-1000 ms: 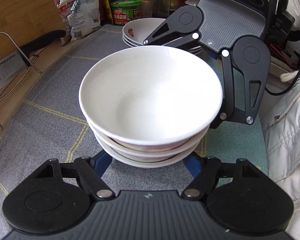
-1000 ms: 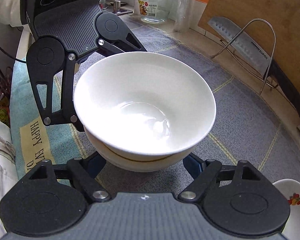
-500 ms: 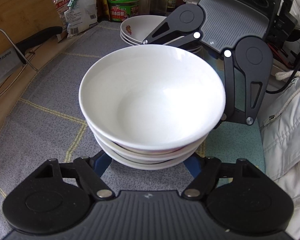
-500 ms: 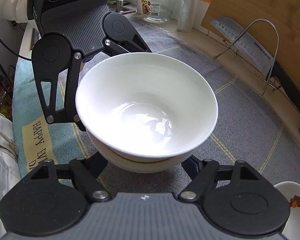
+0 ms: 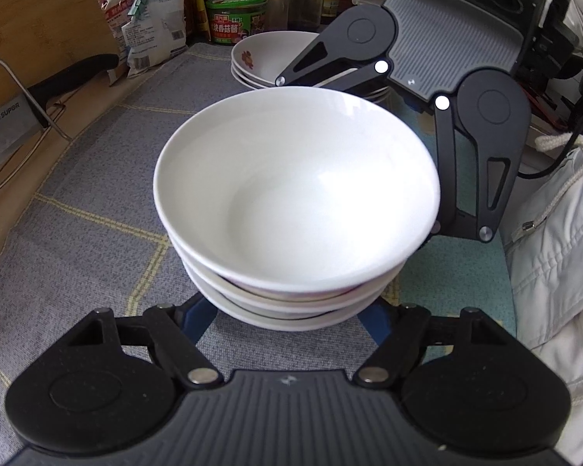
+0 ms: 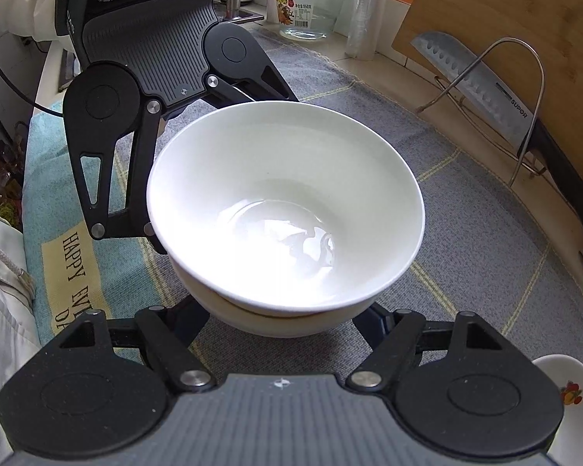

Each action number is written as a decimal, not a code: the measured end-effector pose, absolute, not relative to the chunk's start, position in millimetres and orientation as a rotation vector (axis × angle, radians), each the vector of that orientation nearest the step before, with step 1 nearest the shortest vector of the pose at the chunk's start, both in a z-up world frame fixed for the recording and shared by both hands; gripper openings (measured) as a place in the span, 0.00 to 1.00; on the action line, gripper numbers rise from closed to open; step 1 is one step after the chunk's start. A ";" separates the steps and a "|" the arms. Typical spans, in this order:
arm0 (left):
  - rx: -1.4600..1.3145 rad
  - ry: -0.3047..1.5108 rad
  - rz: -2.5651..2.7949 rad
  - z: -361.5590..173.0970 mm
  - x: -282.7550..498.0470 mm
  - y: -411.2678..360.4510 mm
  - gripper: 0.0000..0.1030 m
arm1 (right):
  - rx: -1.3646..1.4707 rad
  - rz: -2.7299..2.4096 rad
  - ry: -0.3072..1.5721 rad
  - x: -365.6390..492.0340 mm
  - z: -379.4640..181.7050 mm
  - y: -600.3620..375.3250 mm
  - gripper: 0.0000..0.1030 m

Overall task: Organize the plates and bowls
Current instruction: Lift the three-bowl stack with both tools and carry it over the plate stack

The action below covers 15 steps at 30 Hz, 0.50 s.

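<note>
Grey cloth (image 5: 89, 194) with thin yellow lines covered the desk in both of my wrist feeds. At the far left of the left feed a wooden cutting board (image 5: 31, 11) leaned up, and a broad knife (image 5: 4, 124) sat in a wire rack (image 5: 39, 108) in front of it. Further along the back edge I saw crumpled food packets (image 5: 151, 27), then a green-lidded tub (image 5: 235, 19), then a small pile of flowered bowls (image 5: 264, 58).

In the middle stood the stack of white bowls (image 5: 291, 303), resting on the cloth with a deep plain bowl (image 5: 295, 194) on top, empty and upright. My left tongs (image 5: 287, 316) reached in from the near side, the blue fingers (image 5: 198, 318) passing either side of the stack's base and vanishing under the lowest rim. I could not tell whether their pads pressed on it.

My right tongs (image 6: 283, 318) came in from the opposite side. Their jaws had just been closing with the same stack between them, but the bowls hid the pads, so I could not tell whether they were clenched on it or loose.

To the right of the stack lay a teal towel (image 5: 439, 283), and a white jacket (image 5: 555, 233) filled the right edge.
</note>
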<state>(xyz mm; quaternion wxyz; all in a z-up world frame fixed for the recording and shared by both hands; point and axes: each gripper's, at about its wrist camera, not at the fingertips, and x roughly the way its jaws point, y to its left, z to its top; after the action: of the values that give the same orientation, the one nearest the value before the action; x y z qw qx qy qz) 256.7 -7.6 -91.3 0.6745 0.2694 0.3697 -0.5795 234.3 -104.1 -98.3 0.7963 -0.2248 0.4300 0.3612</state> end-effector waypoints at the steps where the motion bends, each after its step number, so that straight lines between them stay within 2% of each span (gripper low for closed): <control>1: 0.611 0.832 -1.302 -91.1 256.3 -8.2 0.75 | -0.487 0.772 0.923 233.6 -98.2 -103.6 0.81; 15: 0.663 0.815 -1.258 -81.1 242.8 -15.9 0.75 | -0.492 0.771 0.903 221.6 -90.1 -112.1 0.80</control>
<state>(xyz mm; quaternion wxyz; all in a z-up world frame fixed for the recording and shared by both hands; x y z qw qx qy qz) 242.8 -15.9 -81.1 0.6826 0.2957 0.3635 -0.5609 221.6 -112.1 -90.1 0.8006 -0.2294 0.4209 0.3596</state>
